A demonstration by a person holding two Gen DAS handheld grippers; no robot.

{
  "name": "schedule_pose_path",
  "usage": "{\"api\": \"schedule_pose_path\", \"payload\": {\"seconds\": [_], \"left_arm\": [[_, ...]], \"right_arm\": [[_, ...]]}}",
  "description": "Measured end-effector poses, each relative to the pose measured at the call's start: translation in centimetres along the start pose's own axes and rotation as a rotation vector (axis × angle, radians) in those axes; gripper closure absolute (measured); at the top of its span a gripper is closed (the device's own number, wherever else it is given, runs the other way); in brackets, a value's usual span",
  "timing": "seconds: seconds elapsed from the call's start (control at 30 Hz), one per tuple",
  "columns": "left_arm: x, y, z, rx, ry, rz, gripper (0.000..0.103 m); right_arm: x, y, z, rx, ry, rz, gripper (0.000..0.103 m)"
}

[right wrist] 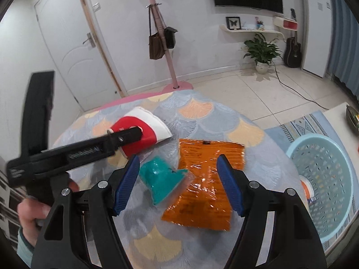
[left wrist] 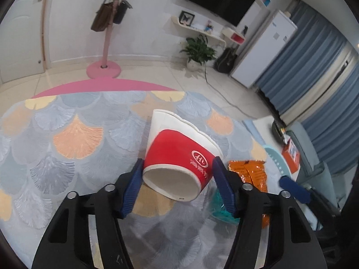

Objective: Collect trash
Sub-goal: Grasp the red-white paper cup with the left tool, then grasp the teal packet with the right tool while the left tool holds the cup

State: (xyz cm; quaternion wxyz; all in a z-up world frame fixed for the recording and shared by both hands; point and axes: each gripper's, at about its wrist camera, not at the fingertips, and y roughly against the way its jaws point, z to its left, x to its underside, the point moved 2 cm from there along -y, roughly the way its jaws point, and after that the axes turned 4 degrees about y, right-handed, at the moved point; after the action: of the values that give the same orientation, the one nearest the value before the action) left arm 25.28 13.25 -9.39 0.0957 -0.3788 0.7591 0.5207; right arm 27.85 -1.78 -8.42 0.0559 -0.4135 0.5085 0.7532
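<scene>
A red and white paper cup (left wrist: 177,150) lies on its side on the round scallop-patterned rug (left wrist: 67,134). My left gripper (left wrist: 177,163) has a blue pad against each side of its base, shut on it; in the right wrist view that gripper (right wrist: 125,136) reaches across the cup (right wrist: 143,125). My right gripper (right wrist: 177,159) hangs open over a crumpled teal wrapper (right wrist: 161,181) and an orange foil packet (right wrist: 206,179), touching neither. Both also show in the left wrist view, the packet (left wrist: 251,170) and the wrapper (left wrist: 219,210), right of the cup.
A pale blue plastic basket (right wrist: 323,179) stands at the rug's right edge with something orange and white inside. A pink coat stand (right wrist: 170,67) with bags rises behind the rug. A potted plant (right wrist: 262,51), a guitar (right wrist: 292,49) and a floor cable (right wrist: 296,92) lie farther back.
</scene>
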Motion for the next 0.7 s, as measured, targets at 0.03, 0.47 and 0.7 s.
{"api": "schedule_pose_path", "payload": {"seconds": [0.03, 0.47, 0.7], "left_arm": [[-0.1, 0.4, 0.1, 0.0, 0.004, -0.015, 0.047], [-0.7, 3.0, 0.6, 0.024, 0.015, -0.09, 0.052], [-1.1, 3.4, 0.8, 0.04, 0.019, -0.113, 0.052]], "right_arm": [[0.0, -0.3, 0.2, 0.003, 0.011, 0.001, 0.036], [1.0, -3.4, 2.3, 0.019, 0.115, 0.059, 0.036], [1.5, -3.2, 3.2, 0.01, 0.16, 0.072, 0.043]]}}
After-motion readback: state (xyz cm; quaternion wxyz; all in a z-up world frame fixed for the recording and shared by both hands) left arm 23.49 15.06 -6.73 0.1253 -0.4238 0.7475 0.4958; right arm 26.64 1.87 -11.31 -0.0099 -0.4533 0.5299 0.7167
